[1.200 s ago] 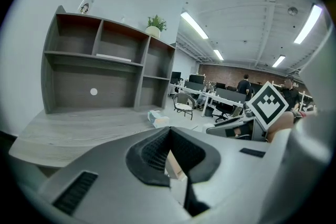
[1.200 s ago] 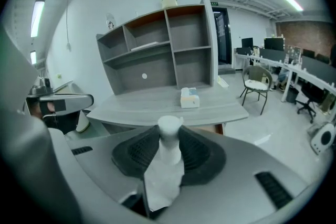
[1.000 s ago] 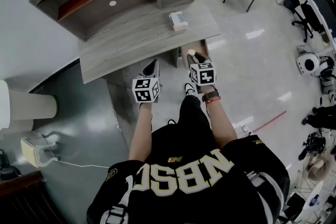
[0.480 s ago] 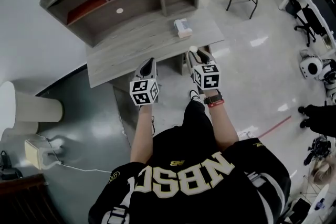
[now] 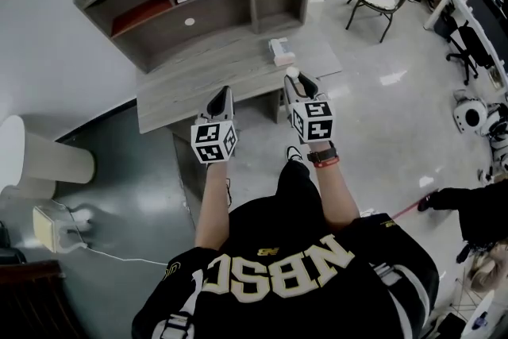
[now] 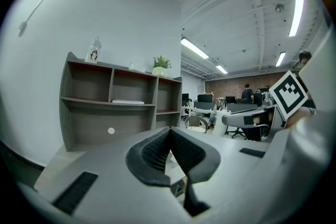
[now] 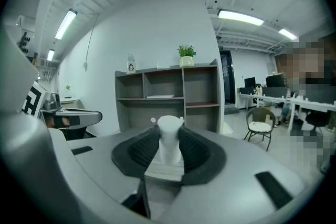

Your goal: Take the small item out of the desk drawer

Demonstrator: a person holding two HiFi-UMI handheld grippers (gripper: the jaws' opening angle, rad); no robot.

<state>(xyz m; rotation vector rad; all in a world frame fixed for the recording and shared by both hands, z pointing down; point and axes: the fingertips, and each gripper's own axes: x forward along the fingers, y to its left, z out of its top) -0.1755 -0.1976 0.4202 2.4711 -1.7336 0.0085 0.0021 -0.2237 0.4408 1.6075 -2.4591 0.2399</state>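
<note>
One small white item (image 7: 168,140) gripped in right gripper (image 5: 298,86) fingers, held above the surface's (image 5: 206,71) front edge. Fingers of left gripper (image 6: 169,150) closed, empty. Extraction looks done; next: set it down, release.

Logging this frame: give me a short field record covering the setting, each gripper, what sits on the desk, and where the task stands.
setting: a person stands facing a grey desk with a shelf unit on it
left gripper: jaws together, nothing between them
right gripper: closed on a small white item, held upright near the desk's front edge
on desk: small box toward the right end
task state: item already in the right gripper
</note>
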